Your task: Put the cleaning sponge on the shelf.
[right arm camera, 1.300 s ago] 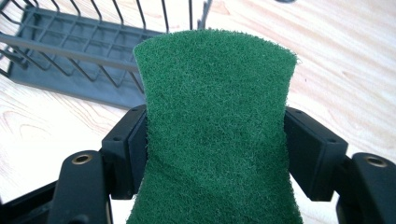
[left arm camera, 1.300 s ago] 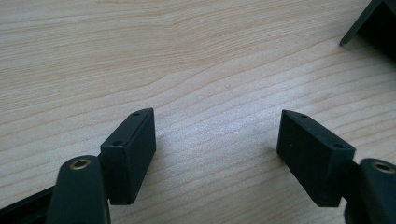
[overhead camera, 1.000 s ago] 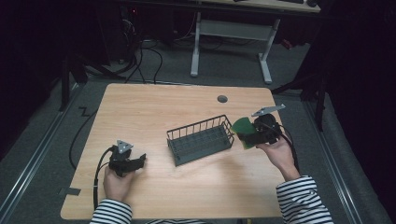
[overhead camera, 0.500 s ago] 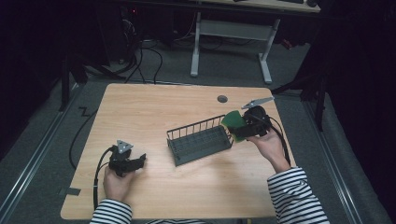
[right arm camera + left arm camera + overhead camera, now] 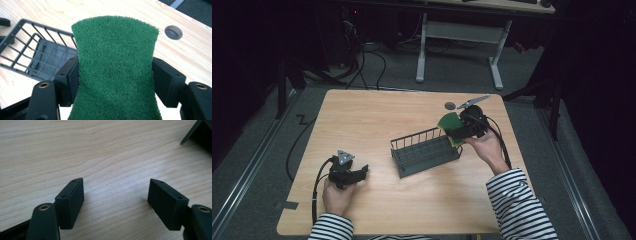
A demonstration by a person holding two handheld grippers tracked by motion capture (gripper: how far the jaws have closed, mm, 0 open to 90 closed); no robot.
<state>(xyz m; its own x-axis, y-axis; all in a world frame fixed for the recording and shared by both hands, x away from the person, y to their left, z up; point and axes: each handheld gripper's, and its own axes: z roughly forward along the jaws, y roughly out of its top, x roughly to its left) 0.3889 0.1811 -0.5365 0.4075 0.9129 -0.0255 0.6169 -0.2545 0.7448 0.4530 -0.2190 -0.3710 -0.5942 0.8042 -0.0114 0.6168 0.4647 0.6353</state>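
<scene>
Right fingers (image 5: 165,80) pinching green scouring pad (image 5: 115,70), no readable writing, by wire basket (image 5: 424,150)

Tabletop (image 5: 377,125) evenly lit from above – surroundings near black; close views sharp, soft shadows under tongs.

sponge (image 5: 115,72): lower end cut off by frame | rack (image 5: 37,52): partly hidden behind sponge

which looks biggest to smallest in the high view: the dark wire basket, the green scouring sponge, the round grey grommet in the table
1. dark wire basket, clearly largest
2. green scouring sponge, clamped in the right gripper, which hides part of it, above the basket's right end
3. round grey grommet, smallest
</scene>
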